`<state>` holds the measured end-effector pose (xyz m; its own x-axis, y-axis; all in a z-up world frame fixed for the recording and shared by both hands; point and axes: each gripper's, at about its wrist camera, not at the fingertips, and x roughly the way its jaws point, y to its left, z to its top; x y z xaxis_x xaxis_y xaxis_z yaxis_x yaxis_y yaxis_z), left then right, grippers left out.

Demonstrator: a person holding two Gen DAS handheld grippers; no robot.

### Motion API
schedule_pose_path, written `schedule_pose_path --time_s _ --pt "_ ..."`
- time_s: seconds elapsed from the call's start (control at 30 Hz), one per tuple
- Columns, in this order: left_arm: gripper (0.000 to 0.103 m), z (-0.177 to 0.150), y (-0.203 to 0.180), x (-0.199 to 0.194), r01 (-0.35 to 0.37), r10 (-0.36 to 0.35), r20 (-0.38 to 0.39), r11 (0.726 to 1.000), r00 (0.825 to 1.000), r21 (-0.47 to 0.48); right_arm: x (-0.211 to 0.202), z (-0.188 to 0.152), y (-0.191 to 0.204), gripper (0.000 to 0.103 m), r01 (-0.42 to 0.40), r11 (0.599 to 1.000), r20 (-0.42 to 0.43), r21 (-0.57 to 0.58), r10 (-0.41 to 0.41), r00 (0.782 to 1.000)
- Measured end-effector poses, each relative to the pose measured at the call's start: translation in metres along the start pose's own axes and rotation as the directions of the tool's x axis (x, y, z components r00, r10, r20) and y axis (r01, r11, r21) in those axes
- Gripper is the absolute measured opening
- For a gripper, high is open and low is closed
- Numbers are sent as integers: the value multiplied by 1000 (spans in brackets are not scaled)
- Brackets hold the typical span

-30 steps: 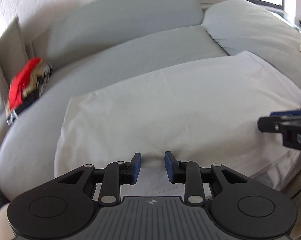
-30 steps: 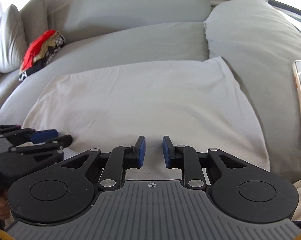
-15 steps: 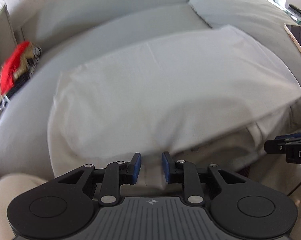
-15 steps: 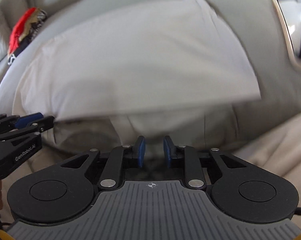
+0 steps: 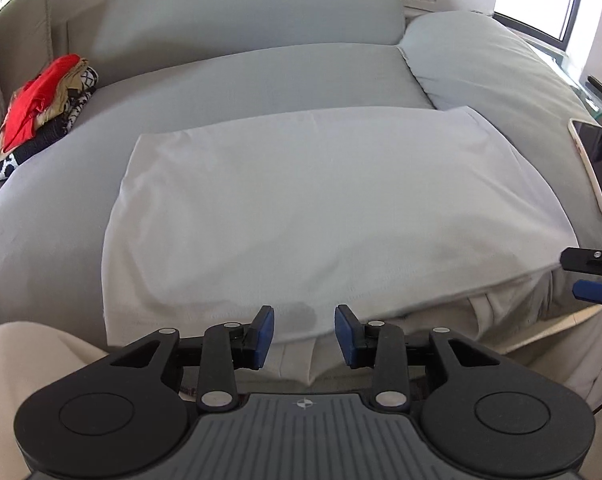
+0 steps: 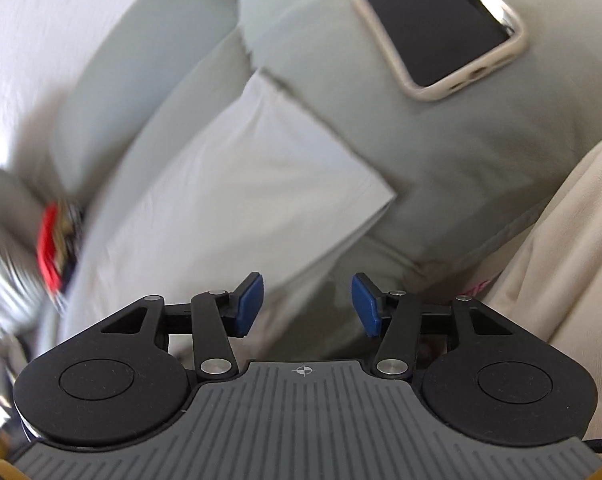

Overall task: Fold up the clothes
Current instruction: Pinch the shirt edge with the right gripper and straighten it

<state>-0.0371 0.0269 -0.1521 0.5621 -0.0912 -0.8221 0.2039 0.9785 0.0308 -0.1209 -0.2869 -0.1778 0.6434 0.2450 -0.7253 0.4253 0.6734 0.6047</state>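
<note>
A pale grey-white garment (image 5: 321,208) lies flat on the grey sofa seat (image 5: 261,76), folded into a wide rectangle. Its near edge drapes over the seat front, with a lower layer showing beneath. My left gripper (image 5: 304,334) is open just in front of that near edge, with nothing between its blue pads. In the tilted, blurred right wrist view the garment (image 6: 241,184) runs diagonally, and my right gripper (image 6: 307,304) is open over its near right part. The left wrist view shows the right gripper (image 5: 589,276) at the garment's right corner, fingers apart.
A pile of red, tan and black-and-white clothes (image 5: 41,108) sits at the seat's back left. A phone (image 5: 597,164) in a pale case lies on the right armrest cushion (image 5: 481,60). Beige fabric (image 6: 561,260) fills the near right. The back cushion (image 5: 241,8) stands behind.
Both grippers' jaws have widened. The left one drew back and rose, so more of the garment shows. The right one swung right and tilted toward the phone.
</note>
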Motion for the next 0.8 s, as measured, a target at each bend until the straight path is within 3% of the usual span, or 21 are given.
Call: schedule_pose_path --time_s 0.1,0.27,0.57,0.8 --pt "35 14 -3 4 -6 6 15 1000 1000 -7 4 10 -19 56 -71 989 -16 131 74 997" --pt "35 27 -7 25 -16 16 -3 1000 1000 -14 30 7 -41 56 -187 929 -77 321 222 972" --pt "37 26 -8 32 -20 20 -11 1000 1000 2 49 8 -47 58 -195 933 36 301 193 980" --pt "37 27 -7 33 -12 12 -14 1000 1000 -3 54 15 -48 62 -282 928 91 244 268 959"
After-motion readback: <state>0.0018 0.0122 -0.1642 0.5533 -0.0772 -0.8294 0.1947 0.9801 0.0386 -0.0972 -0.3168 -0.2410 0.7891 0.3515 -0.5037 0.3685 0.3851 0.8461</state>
